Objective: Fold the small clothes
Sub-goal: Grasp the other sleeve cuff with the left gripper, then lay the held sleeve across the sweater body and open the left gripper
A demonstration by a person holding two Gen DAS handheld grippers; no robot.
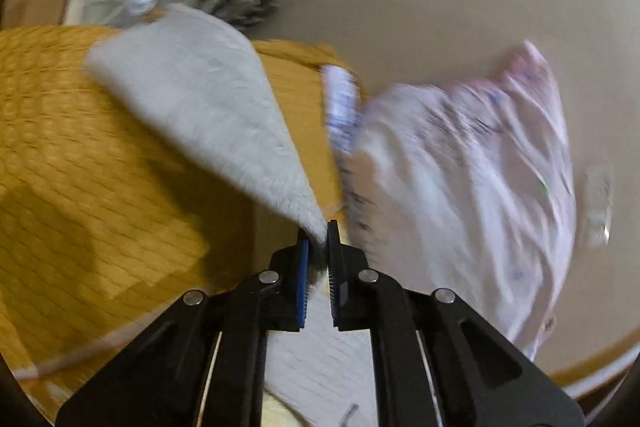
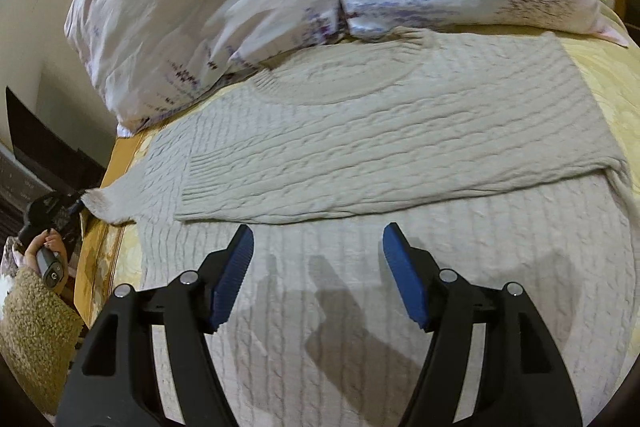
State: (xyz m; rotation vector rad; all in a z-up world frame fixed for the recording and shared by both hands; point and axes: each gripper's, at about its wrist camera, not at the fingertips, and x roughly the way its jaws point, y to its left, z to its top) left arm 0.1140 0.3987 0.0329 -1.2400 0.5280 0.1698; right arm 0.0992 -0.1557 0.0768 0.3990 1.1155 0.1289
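- Two grippers: your left gripper point(image 1: 318, 235) pinches the sweater point(image 2: 380, 131) sleeve cuff; right gripper point(image 2: 318, 243) hovers wide open
- Sleeve fold in hand; next, carry the cuff across the body

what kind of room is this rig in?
Most likely a bedroom: the grey knit sweater lies spread on a bed with a yellow bedspread, and two floral-print pillows sit at its head. The left gripper pinches a sleeve; the right gripper hangs open over the sweater.
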